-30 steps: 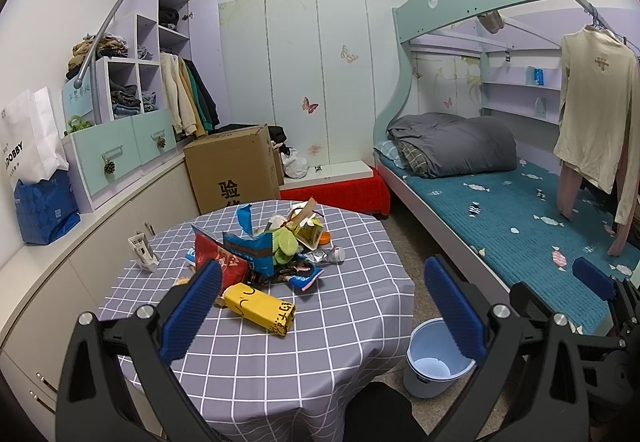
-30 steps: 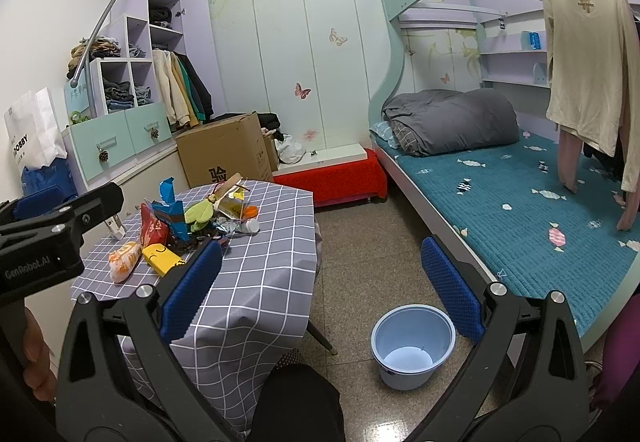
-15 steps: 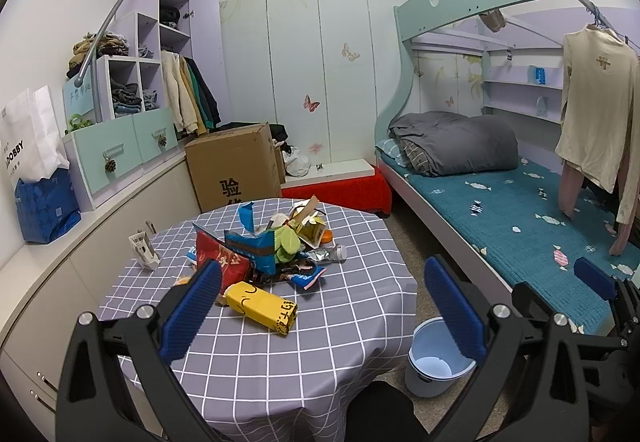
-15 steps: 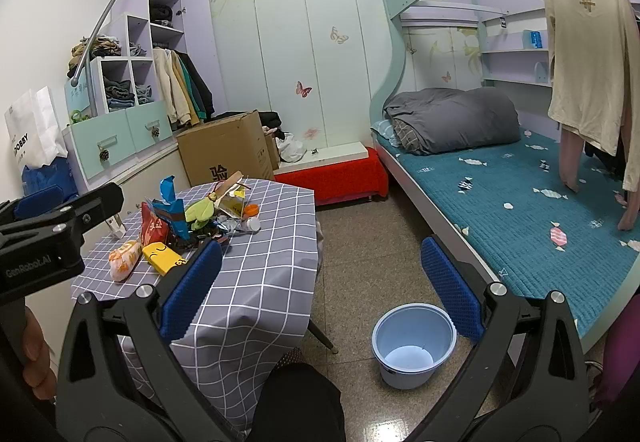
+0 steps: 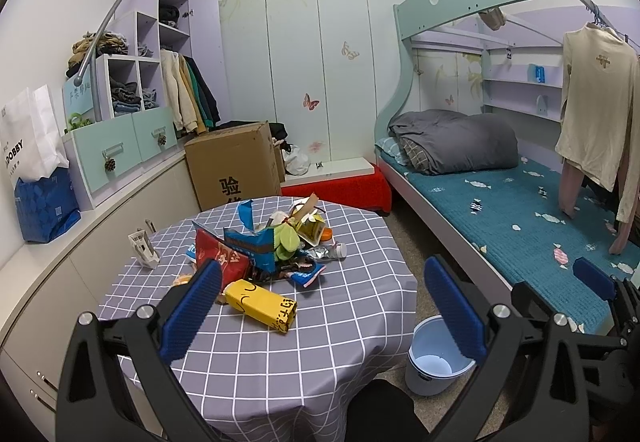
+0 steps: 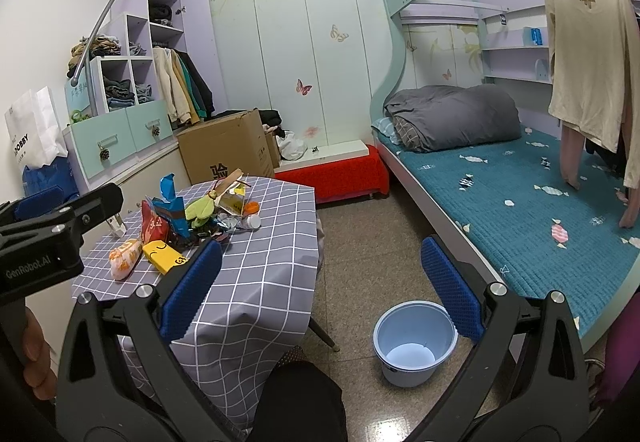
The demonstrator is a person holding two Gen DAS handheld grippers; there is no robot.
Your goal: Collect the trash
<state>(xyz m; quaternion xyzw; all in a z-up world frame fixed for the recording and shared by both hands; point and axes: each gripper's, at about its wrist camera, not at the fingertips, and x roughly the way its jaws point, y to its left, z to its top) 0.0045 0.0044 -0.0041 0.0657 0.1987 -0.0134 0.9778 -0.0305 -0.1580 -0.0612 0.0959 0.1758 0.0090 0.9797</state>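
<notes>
A heap of trash [image 5: 272, 242] lies on the round table with the grey checked cloth [image 5: 320, 342]: red and blue snack bags, a green wrapper, a small bottle. A yellow packet [image 5: 261, 305] lies nearest, in front of the heap. My left gripper [image 5: 320, 306] hovers open above the table's near edge, nothing between its blue pads. My right gripper [image 6: 316, 288] is open over the floor to the table's right, also empty. In the right wrist view the trash heap [image 6: 192, 220] and yellow packet [image 6: 165, 256] sit left. A pale blue bucket [image 6: 414, 342] stands empty on the floor.
The bucket [image 5: 438, 360] stands right of the table, by the bunk bed [image 5: 520, 210]. A cardboard box [image 5: 236, 166] and red platform [image 5: 340, 188] lie behind the table. Cabinets [image 5: 60, 262] run along the left wall. A small white holder [image 5: 143, 248] stands on the table's left.
Both views have crept slightly forward toward the table. Both grippers stay open and nothing on the table has moved.
</notes>
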